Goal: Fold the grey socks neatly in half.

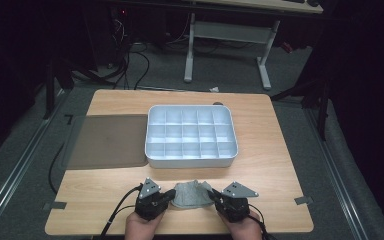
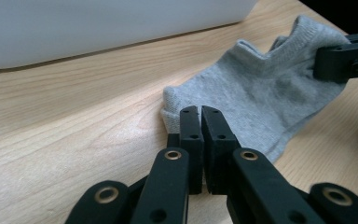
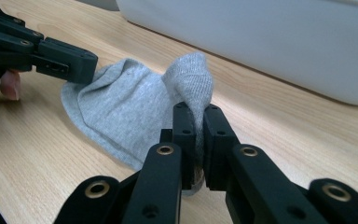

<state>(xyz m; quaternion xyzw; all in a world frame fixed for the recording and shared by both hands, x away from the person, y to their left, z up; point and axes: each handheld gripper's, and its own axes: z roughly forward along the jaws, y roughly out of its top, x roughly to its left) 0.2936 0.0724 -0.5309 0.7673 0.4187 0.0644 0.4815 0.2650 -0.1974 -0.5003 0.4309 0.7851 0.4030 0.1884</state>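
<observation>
Item under handling: one grey ankle sock (image 1: 190, 194), lying on the tabletop (image 1: 275, 150) at the 6 o'clock edge, just short of the white compartment tray (image 1: 152, 150) at centre.

Left tool (image 1: 171, 193): jaws drawn together at the sock's 9 o'clock end. The left gripper view has them shut at the fabric's edge (image 2: 242, 93), but whether cloth is caught between them cannot be told from these pictures. Right tool (image 1: 213, 193): jaws closed on a raised fold of knit at the 3 o'clock end.

Handling judgement: light, limp, thin knit. It will sag and bunch wherever unsupported, and should not slip much against the jaws (the ribbing gives some bite). No breakage risk. Best hold appears to be at the two opposite ends, cuff and toe, so the cloth can be kept spread.

View comparison: the right gripper view shows the pinched fold (image 3: 193, 84) standing up between the jaws, a detail too small in the high view. The high view alone gives the tray's empty grid and the dark mat (image 1: 107, 141) at 9 o'clock of it; the gripper views give just the tray's outer wall (image 3: 270, 42).
</observation>
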